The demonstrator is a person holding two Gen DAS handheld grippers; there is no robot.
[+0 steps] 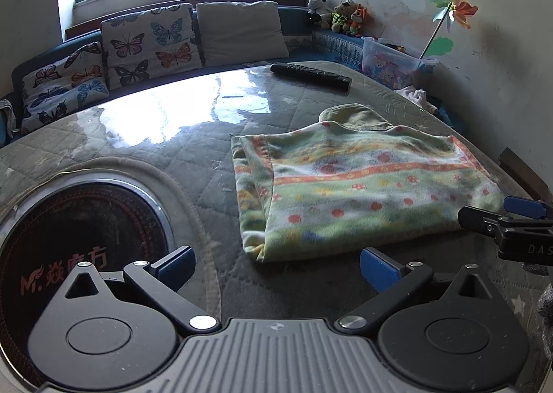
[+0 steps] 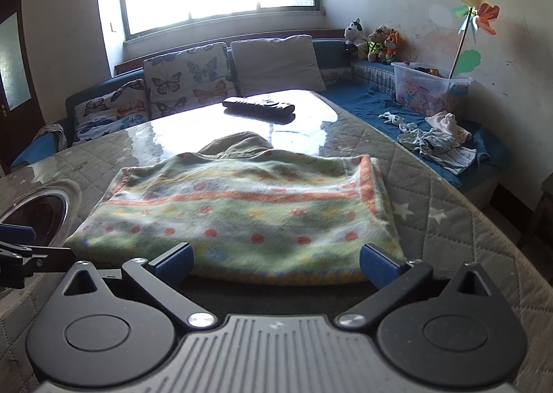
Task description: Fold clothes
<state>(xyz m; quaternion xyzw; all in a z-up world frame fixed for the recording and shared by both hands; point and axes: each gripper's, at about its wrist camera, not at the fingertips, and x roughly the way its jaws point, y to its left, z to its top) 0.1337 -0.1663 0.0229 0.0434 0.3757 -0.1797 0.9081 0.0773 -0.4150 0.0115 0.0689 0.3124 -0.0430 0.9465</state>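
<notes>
A folded green fleece garment (image 1: 363, 189) with orange stripes and red dots lies flat on the quilted table; it also shows in the right wrist view (image 2: 242, 216). A plain green collar or hood part (image 1: 352, 114) sticks out at its far edge. My left gripper (image 1: 276, 267) is open and empty, just short of the garment's near left corner. My right gripper (image 2: 276, 263) is open and empty at the garment's near edge, and it shows at the right edge of the left wrist view (image 1: 511, 220).
A black remote (image 1: 311, 76) lies at the table's far side. A round built-in cooktop (image 1: 79, 237) sits at the left. A sofa with butterfly cushions (image 1: 148, 44), a plastic toy box (image 2: 428, 89) and loose small clothes (image 2: 439, 140) surround the table.
</notes>
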